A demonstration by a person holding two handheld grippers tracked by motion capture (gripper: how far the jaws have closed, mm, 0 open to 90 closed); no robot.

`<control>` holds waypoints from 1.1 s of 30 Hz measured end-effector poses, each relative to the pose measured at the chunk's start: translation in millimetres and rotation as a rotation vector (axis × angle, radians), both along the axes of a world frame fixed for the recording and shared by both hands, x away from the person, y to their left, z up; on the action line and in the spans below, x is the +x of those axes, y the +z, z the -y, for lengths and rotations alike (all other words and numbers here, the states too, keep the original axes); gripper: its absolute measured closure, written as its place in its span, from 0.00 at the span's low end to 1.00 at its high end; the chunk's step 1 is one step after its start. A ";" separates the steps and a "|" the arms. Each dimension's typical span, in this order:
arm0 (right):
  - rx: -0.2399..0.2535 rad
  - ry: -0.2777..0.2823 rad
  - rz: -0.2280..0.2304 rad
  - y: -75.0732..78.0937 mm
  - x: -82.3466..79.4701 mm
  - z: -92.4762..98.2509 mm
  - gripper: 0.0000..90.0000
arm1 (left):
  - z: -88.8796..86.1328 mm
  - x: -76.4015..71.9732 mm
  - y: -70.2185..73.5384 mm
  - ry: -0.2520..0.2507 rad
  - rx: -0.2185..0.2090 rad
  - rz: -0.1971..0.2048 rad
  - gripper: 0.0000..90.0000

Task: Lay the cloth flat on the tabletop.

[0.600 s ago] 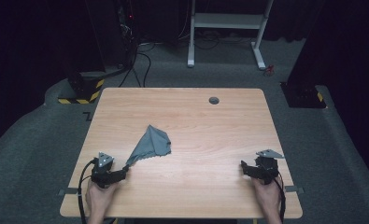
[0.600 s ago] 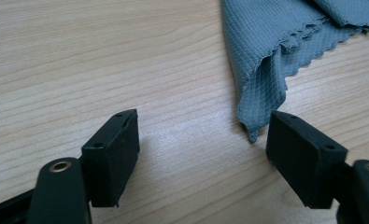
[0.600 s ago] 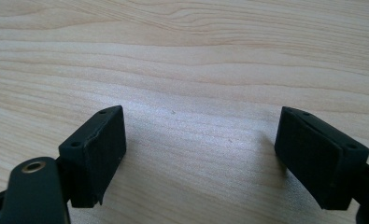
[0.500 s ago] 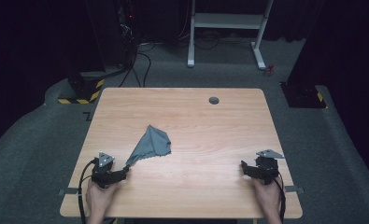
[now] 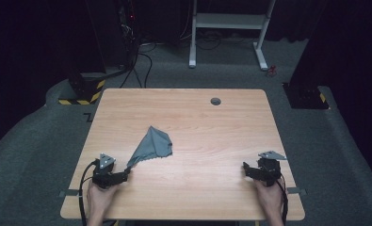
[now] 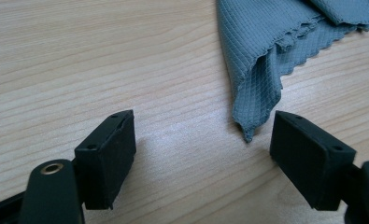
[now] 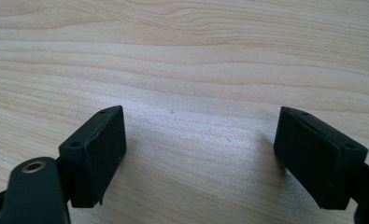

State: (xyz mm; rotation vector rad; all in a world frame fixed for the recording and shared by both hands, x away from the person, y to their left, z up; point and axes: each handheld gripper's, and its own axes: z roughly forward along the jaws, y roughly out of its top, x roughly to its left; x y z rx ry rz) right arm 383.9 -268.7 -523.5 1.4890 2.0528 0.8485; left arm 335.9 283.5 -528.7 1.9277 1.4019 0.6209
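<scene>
Left gripper (image 6: 203, 135) gapes wide at the grey cloth's (image 6: 261, 56) corner, gripping nothing; right gripper (image 7: 201, 140) likewise empty.

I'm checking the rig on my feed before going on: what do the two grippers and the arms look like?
Both the left gripper and the right gripper are black, each with a grey three-cornered plate on top and a black cable trailing back. Their jaws are blocky black pads with small screw holes. The forearms are bare, with no sleeves showing.
</scene>
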 end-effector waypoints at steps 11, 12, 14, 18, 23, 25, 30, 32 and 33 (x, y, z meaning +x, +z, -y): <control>0.000 0.000 0.000 0.0 0.0 0.0 0.19 | 9.9 4.3 10.3 -0.038 -0.038 0.016 0.24; 0.000 0.000 0.000 0.0 0.0 0.0 0.19 | 13.2 7.1 12.7 -0.048 -0.032 0.021 0.24; 0.000 0.000 0.000 0.0 0.0 0.0 0.19 | 16.5 10.1 14.9 -0.056 -0.039 0.023 0.24; 0.000 0.000 0.000 0.0 0.0 0.0 0.19 | 27.5 20.9 19.0 -0.077 -0.046 0.011 0.26; -0.001 0.001 0.001 0.0 -0.2 0.1 0.19 | 39.3 33.4 20.8 -0.092 -0.039 -0.002 0.27; -0.001 0.001 0.001 0.0 -0.2 0.1 0.19 | 44.5 40.0 20.9 -0.094 -0.037 -0.004 0.26; -0.001 0.000 0.000 0.0 -0.4 0.0 0.19 | 58.9 56.3 19.6 -0.105 -0.030 -0.026 0.25; -0.001 -0.001 0.000 0.0 -0.5 0.0 0.19 | 60.8 59.1 18.6 -0.102 -0.037 -0.025 0.24; -0.001 0.000 0.000 0.0 -0.4 0.0 0.19 | 61.7 61.7 17.4 -0.095 -0.048 -0.028 0.25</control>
